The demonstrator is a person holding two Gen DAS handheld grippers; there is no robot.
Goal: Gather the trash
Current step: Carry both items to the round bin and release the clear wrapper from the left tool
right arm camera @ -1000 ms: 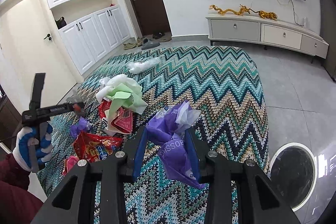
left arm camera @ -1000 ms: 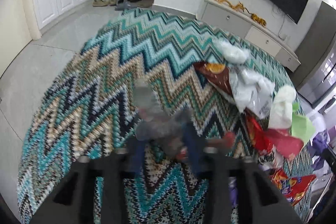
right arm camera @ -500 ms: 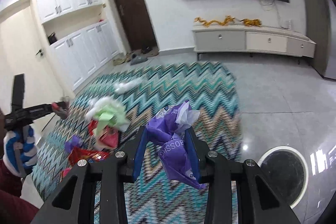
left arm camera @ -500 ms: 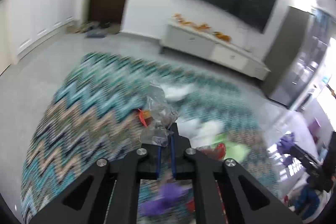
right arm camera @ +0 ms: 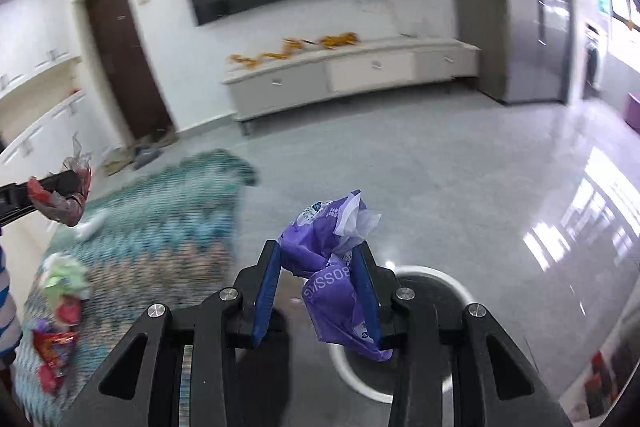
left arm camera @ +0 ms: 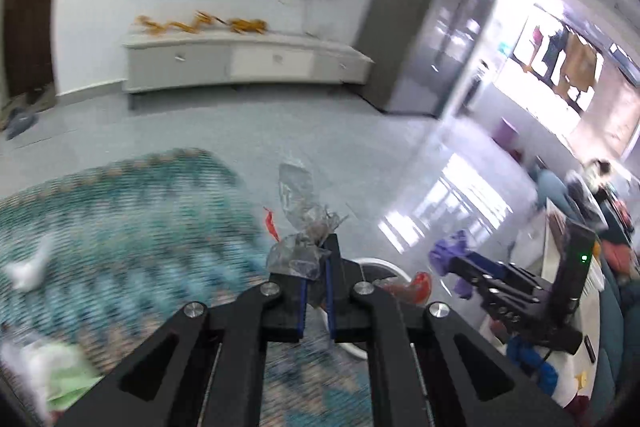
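My left gripper (left arm camera: 316, 269) is shut on a crumpled clear plastic wrapper (left arm camera: 302, 227) with a red bit, held up over the edge of the zigzag rug (left arm camera: 120, 227). It also shows at the left of the right wrist view (right arm camera: 70, 187). My right gripper (right arm camera: 318, 283) is shut on a crumpled purple wrapper (right arm camera: 332, 267), held above a round white-rimmed bin (right arm camera: 432, 287) on the grey floor. The right gripper with the purple wrapper also shows in the left wrist view (left arm camera: 452, 263). The bin rim (left arm camera: 380, 263) lies just beyond my left fingers.
More trash lies on the rug: green and white paper (right arm camera: 66, 273), red snack bags (right arm camera: 52, 347), a white scrap (left arm camera: 28, 267). A low white TV cabinet (right arm camera: 352, 75) stands along the far wall. A dark door (right arm camera: 120, 63) is at the left.
Both grippers swung right, away from the rug, toward the round bin. The left gripper shut on the clear wrapper and lifted it. The right kept its hold on the purple wrapper.
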